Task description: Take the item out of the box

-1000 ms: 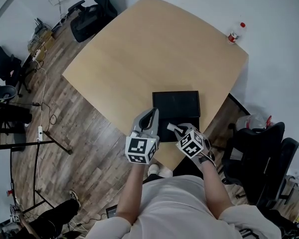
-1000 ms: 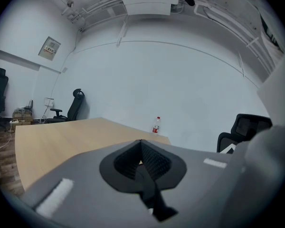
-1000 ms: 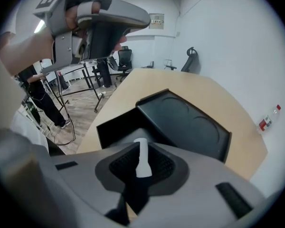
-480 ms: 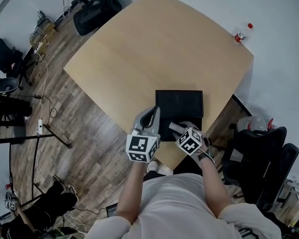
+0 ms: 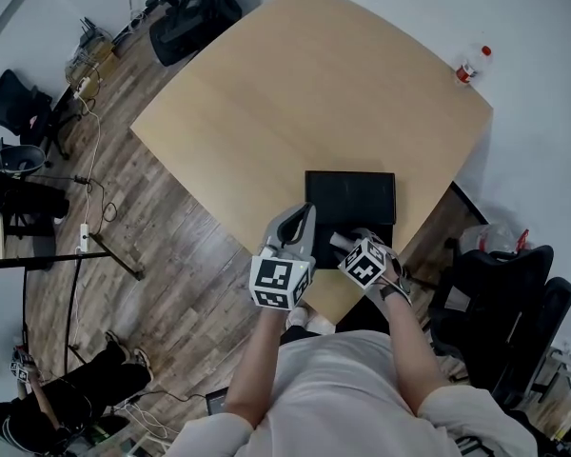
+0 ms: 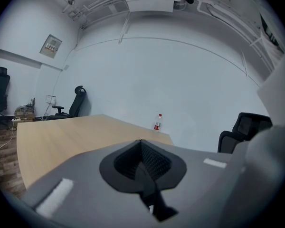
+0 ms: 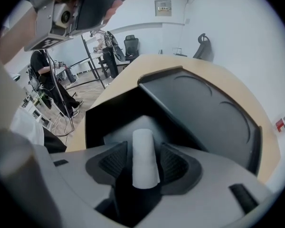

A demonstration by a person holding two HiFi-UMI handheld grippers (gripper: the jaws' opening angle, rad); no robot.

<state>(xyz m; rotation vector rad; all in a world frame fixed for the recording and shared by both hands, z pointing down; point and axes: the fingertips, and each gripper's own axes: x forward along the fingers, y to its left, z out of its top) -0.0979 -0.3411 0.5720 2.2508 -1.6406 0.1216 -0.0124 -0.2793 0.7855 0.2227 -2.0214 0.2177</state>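
Observation:
A black box (image 5: 350, 196) lies near the table's front corner. In the right gripper view its lid (image 7: 204, 113) stands open and its base (image 7: 109, 115) holds a grey insert. A white cylinder (image 7: 145, 156) lies on that insert, between the jaws of my right gripper (image 5: 339, 242). Those jaws are opening, and a thin dark gap shows on each side of the cylinder. My left gripper (image 5: 307, 211) hovers at the box's left near edge. Its jaws are shut with nothing in them (image 6: 142, 163), and it points across the table.
The light wooden table (image 5: 295, 93) stretches away behind the box. A small bottle (image 5: 469, 68) with a red cap stands at its far right corner. Black office chairs (image 5: 504, 284) stand to the right and at the back left (image 5: 186, 22). A person (image 5: 67, 398) is on the floor at lower left.
Both grippers stay at the box's near end; the right one has edged slightly forward towards it. The head view has shifted a little.

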